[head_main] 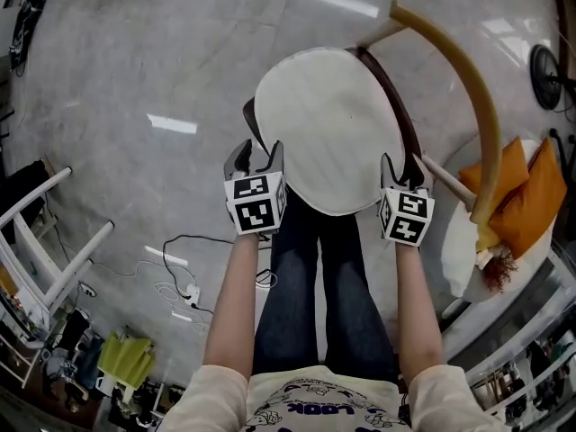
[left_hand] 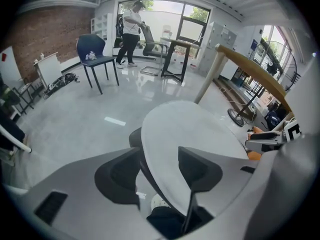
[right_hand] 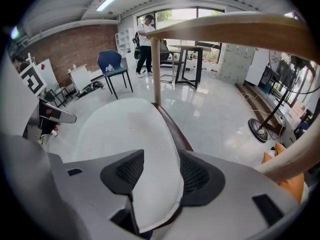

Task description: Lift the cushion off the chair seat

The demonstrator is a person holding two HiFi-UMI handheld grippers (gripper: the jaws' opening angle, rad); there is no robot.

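Note:
A round white cushion (head_main: 324, 129) lies on the dark brown chair seat (head_main: 396, 106), whose curved wooden backrest (head_main: 468, 79) arches on the right. My left gripper (head_main: 256, 158) is at the cushion's left rim. In the left gripper view the cushion (left_hand: 195, 129) and the seat edge run between the open jaws of the left gripper (left_hand: 159, 154), and the pads stand apart from it. My right gripper (head_main: 402, 167) is at the right rim. There the cushion (right_hand: 125, 134) reaches into the right gripper (right_hand: 161, 159), open around its edge.
Orange pillows (head_main: 517, 192) sit on a white seat to the right of the chair. Cables and a power strip (head_main: 184, 286) lie on the floor at left, near a white frame (head_main: 54, 241). A fan (head_main: 544, 75) stands far right. A person (left_hand: 131, 26) and a blue chair (left_hand: 95, 54) are in the background.

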